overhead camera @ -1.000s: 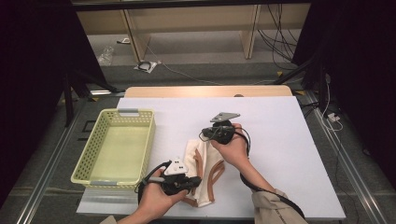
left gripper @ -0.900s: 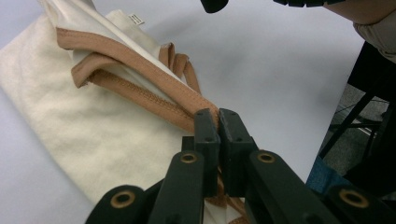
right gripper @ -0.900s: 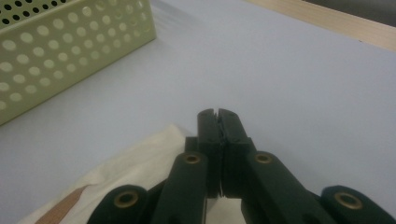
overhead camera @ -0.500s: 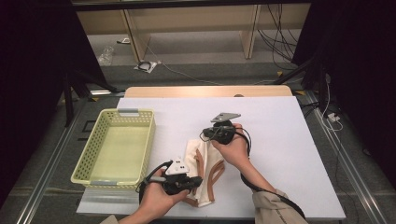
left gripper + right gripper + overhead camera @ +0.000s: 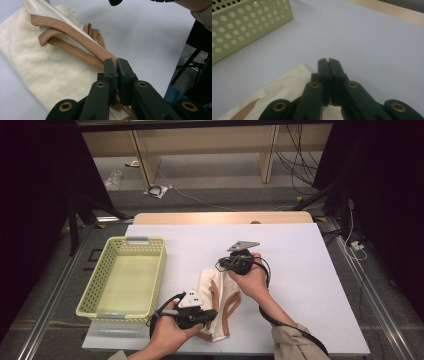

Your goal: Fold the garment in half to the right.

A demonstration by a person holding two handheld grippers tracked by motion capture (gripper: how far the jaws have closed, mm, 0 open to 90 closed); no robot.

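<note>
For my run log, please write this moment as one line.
left gripper: shut on brown strap | right gripper: shut at cream bag top edge | basket: empty

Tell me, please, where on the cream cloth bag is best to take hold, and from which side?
Probably grip the cream cloth bag by its tan strap: it is a raised, narrow band that shut jaws can pinch. Come from the person's near edge, as the left gripper does, shut on the strap end. The right gripper is shut at the far end.
</note>
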